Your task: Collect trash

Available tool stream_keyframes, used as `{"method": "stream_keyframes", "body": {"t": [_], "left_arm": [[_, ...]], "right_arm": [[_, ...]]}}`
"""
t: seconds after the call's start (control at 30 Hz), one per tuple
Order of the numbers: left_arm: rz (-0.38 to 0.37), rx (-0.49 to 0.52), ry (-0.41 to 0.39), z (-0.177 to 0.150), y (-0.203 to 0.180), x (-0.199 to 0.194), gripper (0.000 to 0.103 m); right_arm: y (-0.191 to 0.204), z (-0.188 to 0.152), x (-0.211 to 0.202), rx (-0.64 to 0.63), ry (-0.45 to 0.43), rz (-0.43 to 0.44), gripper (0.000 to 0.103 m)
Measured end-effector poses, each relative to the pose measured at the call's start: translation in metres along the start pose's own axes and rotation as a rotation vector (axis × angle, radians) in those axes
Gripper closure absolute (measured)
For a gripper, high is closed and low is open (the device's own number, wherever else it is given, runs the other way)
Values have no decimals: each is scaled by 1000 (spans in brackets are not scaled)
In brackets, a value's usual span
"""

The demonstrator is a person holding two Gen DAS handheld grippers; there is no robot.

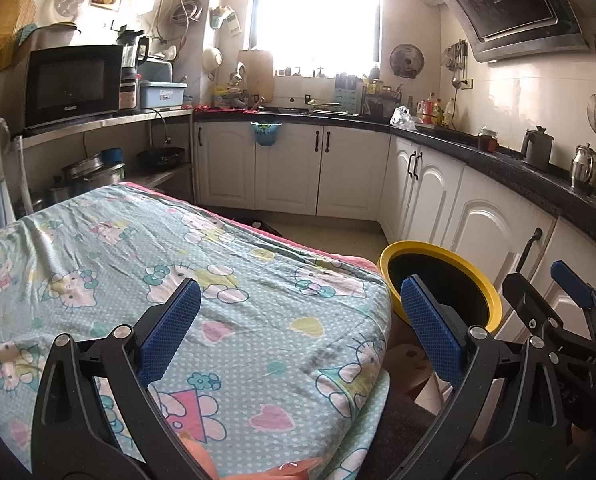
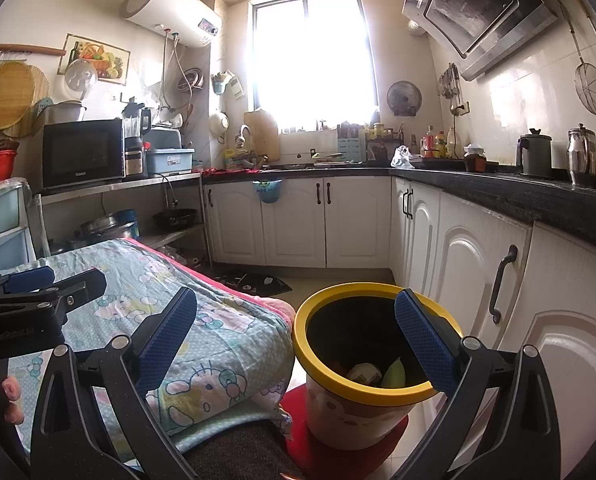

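Yellow-rimmed bin (image 2: 372, 364) near right, scraps inside | cloth-covered table (image 1: 217, 280) left, no trash visible | my left gripper (image 1: 300, 330) and right gripper (image 2: 295, 338) spread wide, empty | step: likely finishing; next: scan for leftover trash

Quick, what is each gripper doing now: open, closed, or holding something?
Left gripper: open, holding nothing, above the table cloth.
Right gripper: open, holding nothing, above the trash bin.

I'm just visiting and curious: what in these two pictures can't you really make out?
- Bin contents: right wrist view, mostly hidden by its wall.
- Bin in left wrist view: inside all dark.
- Outside the window: glare.
- Counter bottles: too small.
- Tablecloth's near edge: covered by the jaws.
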State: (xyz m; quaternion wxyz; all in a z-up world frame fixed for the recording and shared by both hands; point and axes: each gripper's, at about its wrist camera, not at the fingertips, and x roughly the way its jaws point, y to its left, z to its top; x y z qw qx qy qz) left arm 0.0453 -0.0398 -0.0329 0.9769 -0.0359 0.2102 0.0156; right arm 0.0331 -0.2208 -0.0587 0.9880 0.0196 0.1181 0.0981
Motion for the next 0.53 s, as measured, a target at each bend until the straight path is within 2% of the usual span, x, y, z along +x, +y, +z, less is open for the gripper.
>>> {"method": "stream_keyframes", "body": {"t": [0.17,0.23,0.27,0.3,0.33,0.37,0.43,0.47,0.5,0.53], "left_arm": [[-4,-43,27,7,24,-11,11],[33,-84,51,9,50,-19,11],[55,-109,60,9,64,-23,11],[107,-150,67,9,88,-29,11],[195,-190,84,7,118,-37,11],[244,-213,89,5,135,-42,11],[440,-289,119,-7,195,-60,11],[574,-339,157,-18,232,-71,11],[670,-382,184,-29,260,-82,11],[730,-407,209,-37,281,-89,11]], "right_arm": [[9,13,9,2,41,58,6],[28,23,14,-34,51,121,6],[45,29,17,-61,60,179,6],[61,32,21,-77,72,228,6],[80,35,25,-90,94,283,6],[106,37,32,-96,127,382,6],[161,38,41,-134,183,541,6],[203,35,46,-196,235,624,6],[243,29,50,-254,298,695,6],[272,23,52,-293,352,746,6]]}}
